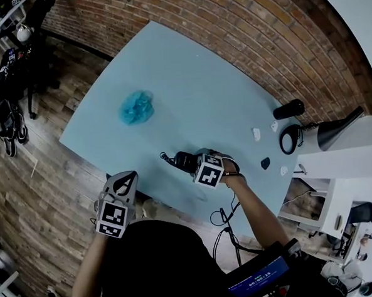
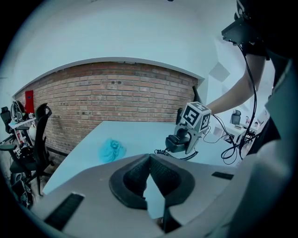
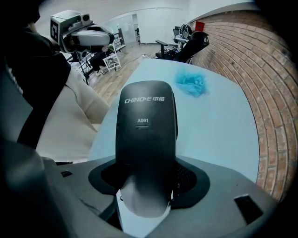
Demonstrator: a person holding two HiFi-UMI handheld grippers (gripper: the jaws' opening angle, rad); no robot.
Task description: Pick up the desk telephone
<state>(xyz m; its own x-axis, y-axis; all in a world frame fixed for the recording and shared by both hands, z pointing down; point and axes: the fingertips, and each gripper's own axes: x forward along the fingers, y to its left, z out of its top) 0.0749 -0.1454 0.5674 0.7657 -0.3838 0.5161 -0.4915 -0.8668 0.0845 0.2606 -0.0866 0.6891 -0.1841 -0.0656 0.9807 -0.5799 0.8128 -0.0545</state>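
Your right tool pinches the black desk telephone, which juts straight ahead from its jaws over the blue table. Its coiled cord trails beneath that tool. Your left tool is pressed together on nothing, off to the side.

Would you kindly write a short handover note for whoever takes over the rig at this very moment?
Left gripper: shut and empty, held off the near edge of the table.
Right gripper: shut on the desk telephone, one jaw on each side of it.
Telephone: near the table's near edge. Its coiled cord lies on the tabletop. I cannot tell whether the telephone is clear of the surface.
Done: the grasp.
Left: lift the telephone clear.
A blue crumpled wad lies farther out on the table, apart from the telephone.
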